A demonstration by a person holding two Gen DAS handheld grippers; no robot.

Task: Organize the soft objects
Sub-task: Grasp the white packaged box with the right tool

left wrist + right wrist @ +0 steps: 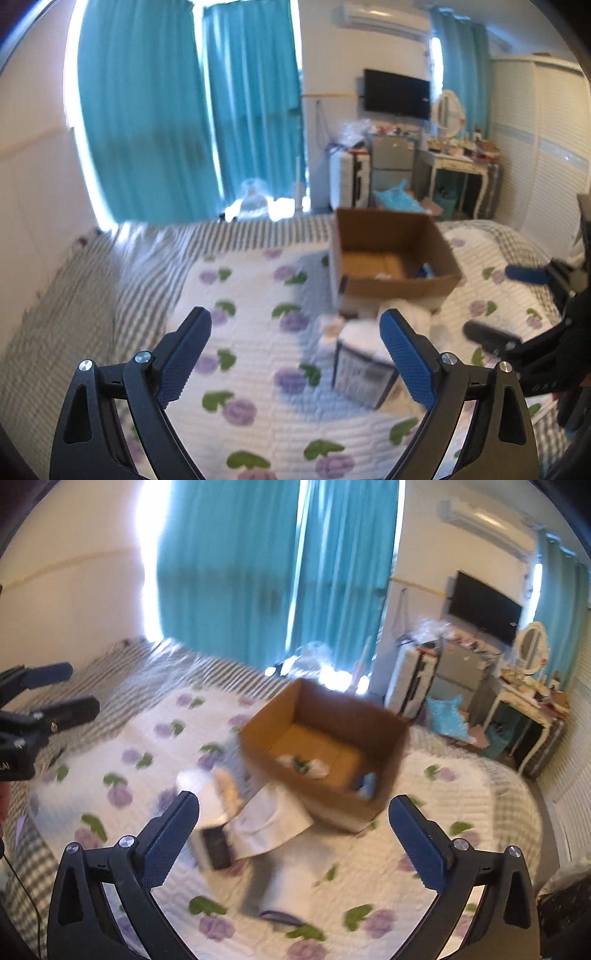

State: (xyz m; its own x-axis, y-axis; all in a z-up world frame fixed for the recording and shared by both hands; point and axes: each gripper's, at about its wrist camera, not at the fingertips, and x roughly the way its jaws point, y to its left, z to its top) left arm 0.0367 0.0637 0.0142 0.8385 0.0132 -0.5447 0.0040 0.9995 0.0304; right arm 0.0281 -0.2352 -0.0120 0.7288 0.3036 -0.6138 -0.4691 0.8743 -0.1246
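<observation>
An open cardboard box [395, 288] [354, 805] stands on the flowered quilt [258, 332] [110, 760] of a bed. White, green and blue soft items [306, 766] lie inside it. In front of the box lies a white and black package [364, 373] [243, 830], blurred, with more white soft things beside it. My left gripper [295, 332] hangs open above the quilt, nothing between its blue pads. My right gripper [293, 812] is also open and empty, above the package. Each gripper shows at the other view's edge: the right gripper [509, 306], the left gripper [70, 688].
Teal curtains [184, 110] hang behind the bed. A striped blanket [92, 280] covers the far left side. A television [397, 94], a small fridge [391, 162] and a cluttered dressing table [461, 158] stand at the far wall. A white wardrobe [546, 147] is at right.
</observation>
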